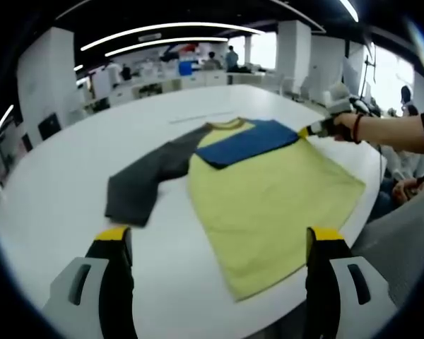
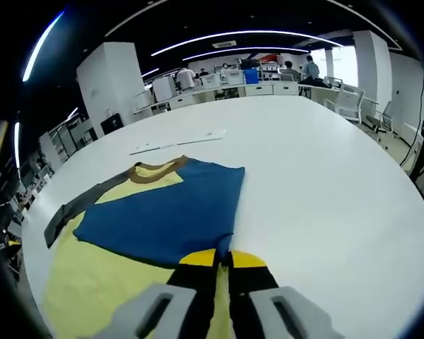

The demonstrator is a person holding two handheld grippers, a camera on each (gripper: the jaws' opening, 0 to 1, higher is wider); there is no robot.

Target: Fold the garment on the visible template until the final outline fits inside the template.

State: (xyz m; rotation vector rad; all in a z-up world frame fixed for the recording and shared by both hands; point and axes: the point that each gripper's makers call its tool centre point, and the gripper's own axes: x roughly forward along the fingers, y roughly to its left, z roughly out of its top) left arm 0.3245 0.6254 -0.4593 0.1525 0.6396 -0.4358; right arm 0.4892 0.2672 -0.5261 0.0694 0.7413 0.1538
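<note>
One fold: the blue sleeve (image 2: 166, 215) is already laid over the yellow body of the garment (image 1: 268, 205); I judge the task is at its beginning.
Right gripper (image 2: 222, 260): its fingers are pressed together at the near edge of the blue sleeve, and they seem to pinch this cloth.
Left gripper (image 1: 219, 244): its fingers are spread wide and empty, hanging above the near tabletop (image 1: 71, 191); the hem corner of the garment lies between them in the left gripper view.
Garment place: it lies flat on the white tabletop, hem near, collar (image 1: 226, 125) far.
Left to do: the dark grey sleeve (image 1: 145, 180) is spread out to the left and not folded; the long yellow body is not yet folded up.
Template: I cannot tell any outline under the garment, so the fit cannot be judged.
Hand: in the left gripper view a person's hand (image 1: 350, 127) holds the right gripper at the right shoulder of the garment.
On the far tabletop: a thin white strip (image 2: 178, 143) lies beyond the collar, apart from the garment.
In the way: nothing lies on the garment; the right edge of the tabletop is near the yellow side.
Far background: desks, white pillars and some people in an office hall.
</note>
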